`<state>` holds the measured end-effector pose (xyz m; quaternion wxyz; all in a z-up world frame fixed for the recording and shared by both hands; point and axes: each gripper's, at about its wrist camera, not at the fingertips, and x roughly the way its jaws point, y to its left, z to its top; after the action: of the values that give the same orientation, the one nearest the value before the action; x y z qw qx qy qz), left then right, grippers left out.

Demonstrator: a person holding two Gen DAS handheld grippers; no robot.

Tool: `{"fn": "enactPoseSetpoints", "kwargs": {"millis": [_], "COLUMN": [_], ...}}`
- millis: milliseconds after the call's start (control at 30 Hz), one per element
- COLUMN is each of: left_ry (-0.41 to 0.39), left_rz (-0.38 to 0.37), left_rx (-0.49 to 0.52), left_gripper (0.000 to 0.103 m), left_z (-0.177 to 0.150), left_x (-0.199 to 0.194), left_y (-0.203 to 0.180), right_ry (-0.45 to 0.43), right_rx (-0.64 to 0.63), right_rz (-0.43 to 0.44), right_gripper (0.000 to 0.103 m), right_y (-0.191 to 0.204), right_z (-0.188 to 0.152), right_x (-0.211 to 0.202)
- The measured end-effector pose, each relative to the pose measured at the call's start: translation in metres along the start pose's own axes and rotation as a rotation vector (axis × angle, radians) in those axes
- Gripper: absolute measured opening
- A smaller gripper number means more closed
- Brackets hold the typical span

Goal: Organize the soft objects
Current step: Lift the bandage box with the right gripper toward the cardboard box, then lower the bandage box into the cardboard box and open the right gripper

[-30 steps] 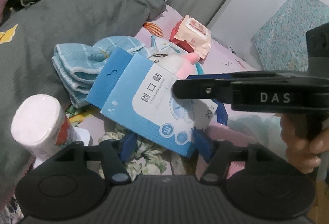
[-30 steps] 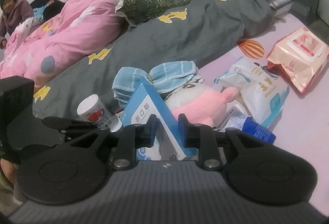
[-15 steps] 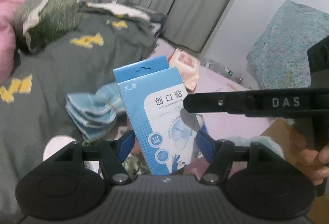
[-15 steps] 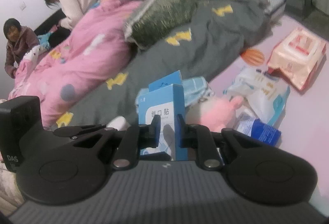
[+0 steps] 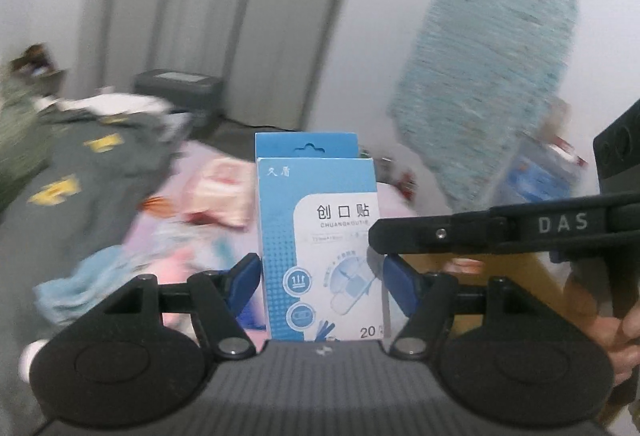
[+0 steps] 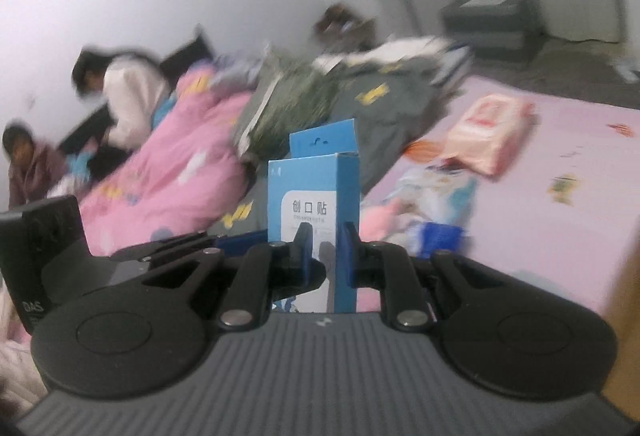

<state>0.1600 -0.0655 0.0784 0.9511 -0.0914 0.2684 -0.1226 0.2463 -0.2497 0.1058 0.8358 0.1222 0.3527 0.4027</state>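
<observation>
Both tongs grip one upright blue-and-white cardboard plaster box [image 5: 320, 248]: left tongs [image 5: 320, 278] across its width, right tongs [image 6: 324, 260] reaching in from three o'clock, pinching its thin edge.

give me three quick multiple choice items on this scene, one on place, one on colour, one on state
1. Where is the box?
A. on the bed
B. between the fingers of both tools
C. on the floor

2. What colour is the quilt beside the grey one?
A. pink
B. orange
C. white

3. How does the box stand?
A. flat
B. upside down
C. upright

Answers:
1 B, the left tool flanks its wide faces and the right tool pinches its narrow side.
2 A, it is pink with pale patches.
3 C, its hang tab points up and the print reads level.
</observation>
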Motion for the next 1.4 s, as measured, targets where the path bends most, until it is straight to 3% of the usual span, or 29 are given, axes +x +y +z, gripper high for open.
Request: {"fn": "enactPoseSetpoints", "kwargs": {"millis": [133,333,467,633,800,967,1167,1400], "left_ry": [0.061,0.197,0.296,0.368,0.347,0.286,0.252,0.252], "left_rz": [-0.115,-0.207,-0.197,-0.095,-0.13,-0.136,-0.095,-0.006], "left_rx": [0.054,0.134,0.185,0.301,0.283,0.256,0.196,0.13], "left_gripper": [0.068,0.07,0.07,0.076,0.079,0.083,0.084,0.084], "left_z": [0.007,0.006,-0.006,-0.022,-0.022,-0.005,0.003,-0.012], "left_x": [0.034,0.101,0.15,0.202,0.189,0.161,0.127,0.097], "left_y": [-0.054,-0.123,-0.152,-0.176,-0.166,-0.145,-0.105,-0.051], "right_ry": [-0.083,-0.143,-0.122,-0.043,0.026,0.047,0.106,0.126], "right_rx": [0.091,0.25,0.364,0.508,0.617,0.668,0.704,0.741], "right_rz": [-0.081,-0.195,-0.228,-0.274,-0.322,-0.341,-0.36,-0.365], "right_gripper": [0.014,0.014,0.014,0.015,0.015,0.016,0.016,0.013], "right_y": [-0.036,-0.104,-0.159,-0.228,-0.268,-0.277,-0.282,-0.291], "right_z": [-0.018,-0.049,-0.065,-0.088,-0.111,-0.126,-0.121,-0.123], "right_x": [-0.068,-0.137,-0.148,-0.123,-0.091,-0.088,-0.06,-0.026]}}
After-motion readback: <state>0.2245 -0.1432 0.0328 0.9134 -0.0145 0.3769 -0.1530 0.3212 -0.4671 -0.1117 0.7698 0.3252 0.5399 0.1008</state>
